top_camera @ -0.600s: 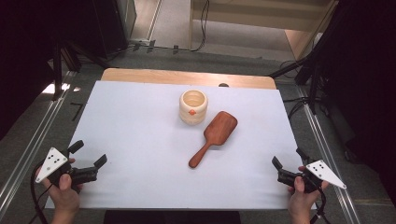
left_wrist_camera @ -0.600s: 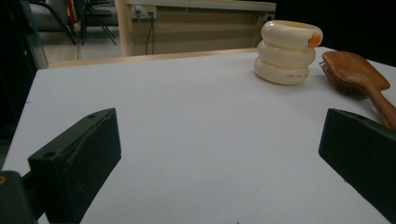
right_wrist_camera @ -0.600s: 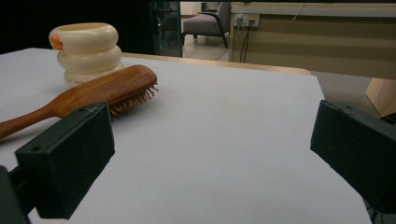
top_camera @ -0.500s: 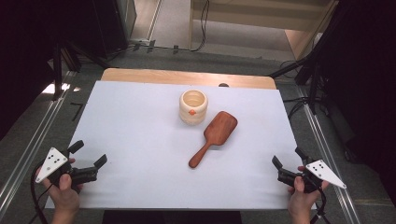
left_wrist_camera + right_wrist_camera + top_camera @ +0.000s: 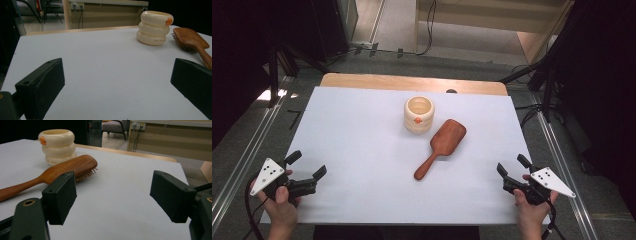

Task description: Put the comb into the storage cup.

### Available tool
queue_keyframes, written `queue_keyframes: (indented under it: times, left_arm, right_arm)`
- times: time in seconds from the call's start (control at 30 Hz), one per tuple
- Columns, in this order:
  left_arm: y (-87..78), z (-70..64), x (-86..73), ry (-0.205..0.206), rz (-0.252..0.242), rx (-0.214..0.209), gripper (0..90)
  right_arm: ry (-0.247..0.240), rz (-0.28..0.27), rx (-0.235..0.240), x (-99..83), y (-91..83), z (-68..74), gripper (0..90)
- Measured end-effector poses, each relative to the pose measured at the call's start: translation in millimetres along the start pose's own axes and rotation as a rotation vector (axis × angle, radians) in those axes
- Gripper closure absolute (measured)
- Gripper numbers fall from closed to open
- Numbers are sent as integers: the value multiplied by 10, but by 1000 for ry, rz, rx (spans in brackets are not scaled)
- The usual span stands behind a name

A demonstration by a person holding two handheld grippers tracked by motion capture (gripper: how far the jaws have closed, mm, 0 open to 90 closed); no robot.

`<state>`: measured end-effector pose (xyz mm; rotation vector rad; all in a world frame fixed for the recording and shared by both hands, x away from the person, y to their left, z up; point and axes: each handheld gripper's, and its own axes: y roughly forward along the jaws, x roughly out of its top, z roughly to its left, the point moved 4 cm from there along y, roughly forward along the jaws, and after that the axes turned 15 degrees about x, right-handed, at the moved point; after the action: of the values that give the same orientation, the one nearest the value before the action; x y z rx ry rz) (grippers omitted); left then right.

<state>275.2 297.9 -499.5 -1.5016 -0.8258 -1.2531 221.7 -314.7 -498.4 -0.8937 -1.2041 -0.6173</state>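
The right gripper (image 5: pixel 112 197) holds its two black jaws wide apart over the white table (image 5: pixel 120 207), with nothing between them. Beyond the left jaw lies a wooden hairbrush (image 5: pixel 57 173), bristles down (its handle runs off toward the left edge). Just behind the brush head stands a cream ribbed cup (image 5: pixel 57 146) with a small orange spot near its rim.

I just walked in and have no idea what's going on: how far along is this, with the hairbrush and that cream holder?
It looks like the very start. Nothing looks done: the wooden hairbrush lies bristles down on the white table, beside the cream ringed holder. Nothing is in hand: the left hand-held gripper and the right hand-held gripper sit open near the front corners. Picking up the brush and whatever follows is all left.
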Motion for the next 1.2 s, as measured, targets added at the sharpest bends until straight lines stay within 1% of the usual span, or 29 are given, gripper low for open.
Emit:
queue_keyframes:
  times: [0.03,0.13,0.17,0.2,0.27,0.4,0.5,0.57,0.63,0.77,0.83,0.87,0.93,0.97,1.13,1.2]
  left_arm:
    - [0,0,-1,1,1,0,0]
    - [5,-2,-2,1,4,-2,0]
    - [4,-2,-2,2,4,-1,0]
    - [3,-2,-3,3,5,-1,0]
    - [2,0,-3,0,3,3,0]
    - [-5,10,-3,-4,2,8,0]
    - [-3,7,-3,-2,1,6,0]
    - [-6,6,-3,-1,-2,2,0]
    - [-7,13,-3,-9,-3,1,0]
    - [-7,14,-2,-11,-3,-3,0]
    - [-9,14,-2,-11,-4,-5,0]
    - [-11,14,-2,-10,-3,-6,0]
    - [-12,15,-2,-11,-3,-7,0]
    - [-12,15,-2,-11,-3,-7,0]
    - [-13,18,-1,-14,-7,-10,0]
    - [-11,17,-1,-15,-5,-9,0]
  right_arm:
    - [-12,13,1,24,22,39,228]
    - [-26,21,41,67,53,109,254]
    - [-26,21,41,67,53,109,254]
    - [-27,24,65,94,84,146,280]
    - [-19,27,91,124,116,178,318]
    - [-22,32,116,191,170,237,348]
    - [-22,31,145,240,188,273,376]
    - [-23,36,154,263,200,292,389]
    - [-24,38,164,284,208,312,403]
    - [-23,42,165,312,229,334,407]
    - [-18,48,175,324,250,347,423]
    - [-19,56,178,334,281,349,455]
    - [-22,60,194,351,315,365,477]
    - [-22,60,194,351,315,365,477]
    - [-27,77,233,409,448,458,578]
    - [-41,81,245,442,489,503,626]
